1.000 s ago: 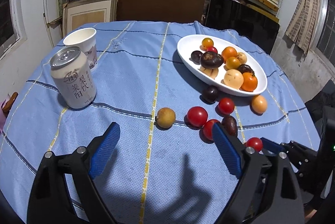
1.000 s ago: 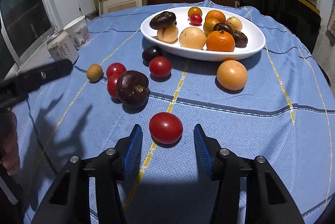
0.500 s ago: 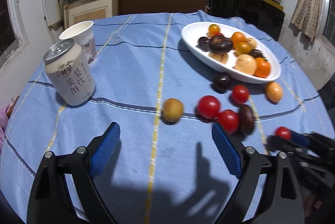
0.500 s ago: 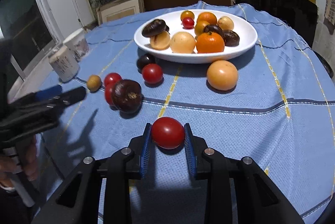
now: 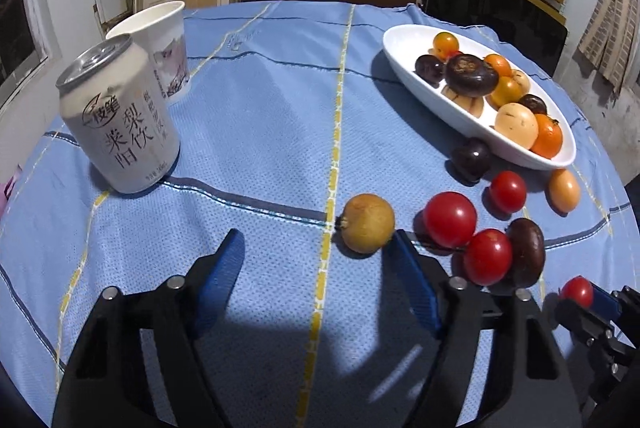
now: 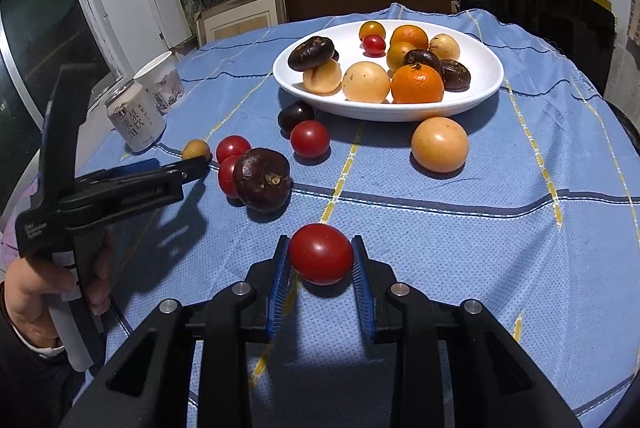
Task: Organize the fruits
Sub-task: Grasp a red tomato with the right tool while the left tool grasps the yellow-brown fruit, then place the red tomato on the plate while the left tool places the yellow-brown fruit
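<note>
Squeezing a red tomato point(image 6: 320, 254) low in the frame, the right claw point(image 6: 320, 268) is holding tight; the left claw point(image 5: 316, 268) is hanging wide open with nothing in it, beside a yellow fruit point(image 5: 367, 223).

Red tomato point(image 6: 320, 254) sits pinched, seemingly just above the cloth.

The right claw point(image 6: 320, 260) grips a red tomato point(image 6: 320, 254); ahead of it bare cloth runs to the white bowl point(image 6: 486, 88), with only a pale orange fruit point(image 6: 439, 145) near the rim. To its left a dark fruit point(image 6: 262, 179) and two tomatoes crowd together, touching. The left claw point(image 5: 316, 268) stands wide apart, a yellow-brown fruit point(image 5: 367, 223) just beyond its right pad. A can point(image 5: 118, 124) and paper cup point(image 5: 160, 40) block the counter's point(image 5: 260, 108) far left; the middle lies open.
</note>
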